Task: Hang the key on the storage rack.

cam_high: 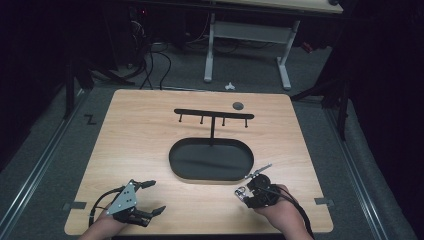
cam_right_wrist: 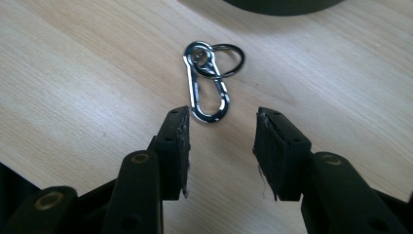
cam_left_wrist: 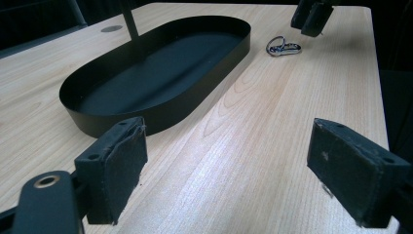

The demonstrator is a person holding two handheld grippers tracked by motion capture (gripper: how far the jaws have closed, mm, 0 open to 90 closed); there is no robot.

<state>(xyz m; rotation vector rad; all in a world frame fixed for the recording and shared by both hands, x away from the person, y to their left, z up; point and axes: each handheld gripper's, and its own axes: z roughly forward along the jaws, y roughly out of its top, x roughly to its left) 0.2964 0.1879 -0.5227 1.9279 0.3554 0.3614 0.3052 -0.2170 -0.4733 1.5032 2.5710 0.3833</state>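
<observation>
A silver carabiner with a dark key ring (cam_right_wrist: 208,83) lies flat on the wooden table, just ahead of my right gripper (cam_right_wrist: 221,141), whose jaws stand open with nothing between them. From above, the carabiner (cam_high: 241,191) glints at the right gripper (cam_high: 246,194), near the right end of the black oval tray (cam_high: 210,162). A black T-shaped rack with several hooks (cam_high: 214,114) rises from the tray's far side. My left gripper (cam_high: 156,196) is open near the front left of the table. Its own view, over the open left gripper (cam_left_wrist: 229,146), shows the tray (cam_left_wrist: 160,63) and the carabiner (cam_left_wrist: 283,47) farther off.
A grey round disc (cam_high: 238,105) sits in the tabletop behind the rack. A white-legged desk (cam_high: 247,35) and cables (cam_high: 150,65) stand on the floor beyond the table. Bare wood (cam_high: 140,140) lies left of the tray.
</observation>
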